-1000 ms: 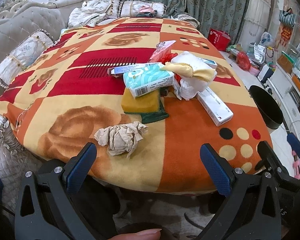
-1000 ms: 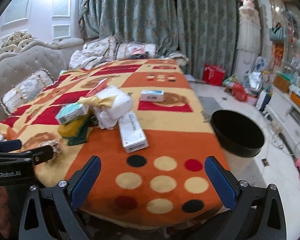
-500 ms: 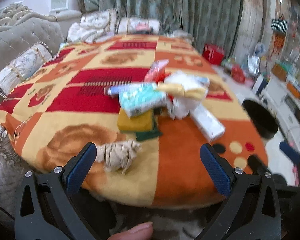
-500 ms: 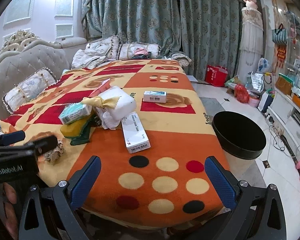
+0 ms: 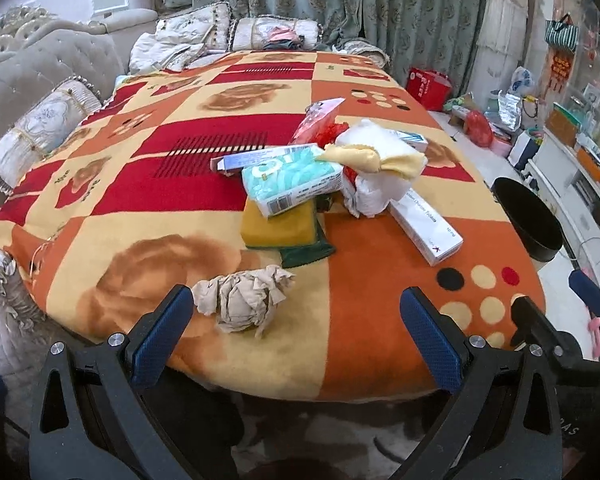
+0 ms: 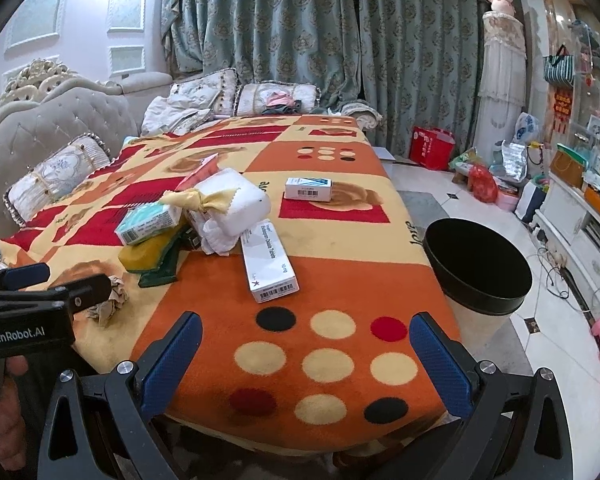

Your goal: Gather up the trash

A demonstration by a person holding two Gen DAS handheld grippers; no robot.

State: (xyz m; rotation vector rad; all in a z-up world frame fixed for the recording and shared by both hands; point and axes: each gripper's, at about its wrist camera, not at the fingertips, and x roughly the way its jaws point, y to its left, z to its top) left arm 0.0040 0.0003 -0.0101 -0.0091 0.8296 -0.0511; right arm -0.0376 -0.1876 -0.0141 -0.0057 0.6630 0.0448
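Nearby, crumpled brown paper ball (image 5: pixel 244 300) lying on patterned orange blanket-covered bench (image 5: pixel 380 264), just ahead of left gripper (image 5: pixel 296 326), fingers (image 5: pixel 162 330) spread wide, empty. Right gripper (image 6: pixel 306 362) likewise agape. Black round bin (image 6: pixel 478 268) standing beside bench's right edge.

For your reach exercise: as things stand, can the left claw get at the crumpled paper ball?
Probably yes. The left claw is open, and the paper ball lies just ahead by its left finger, near the table edge, with nothing between them.
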